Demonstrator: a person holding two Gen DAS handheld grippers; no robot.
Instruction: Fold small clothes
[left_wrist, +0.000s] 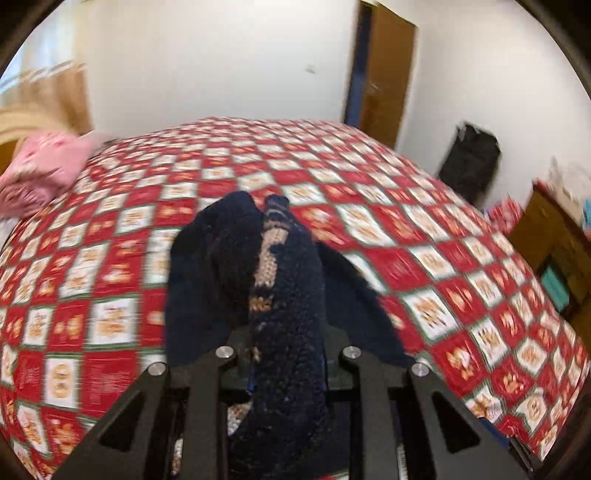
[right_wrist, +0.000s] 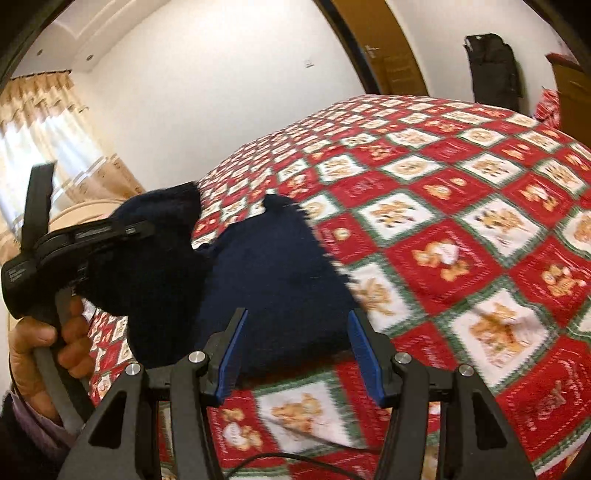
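1. Left gripper (left_wrist: 288, 354): jaws clamped on a dark navy knitted garment (left_wrist: 280, 295); tan pattern shows along its fold.
2. Garment hangs lifted from the left gripper, the rest trailing onto the bedspread (right_wrist: 461, 258), red and white checks.
3. Right gripper (right_wrist: 299, 350): jaws apart, blue pads (right_wrist: 364, 350) bare, just short of the garment's near edge.
4. A hand (right_wrist: 44, 343) grips the left gripper's handle.
5. Both views motion-blurred.

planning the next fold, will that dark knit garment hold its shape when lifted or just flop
Probably floppy: the dark knit garment bunches and droops where the left tongs clamp it. Its fuzzy knit likely resists slipping. The part still on the bedspread may drag along.
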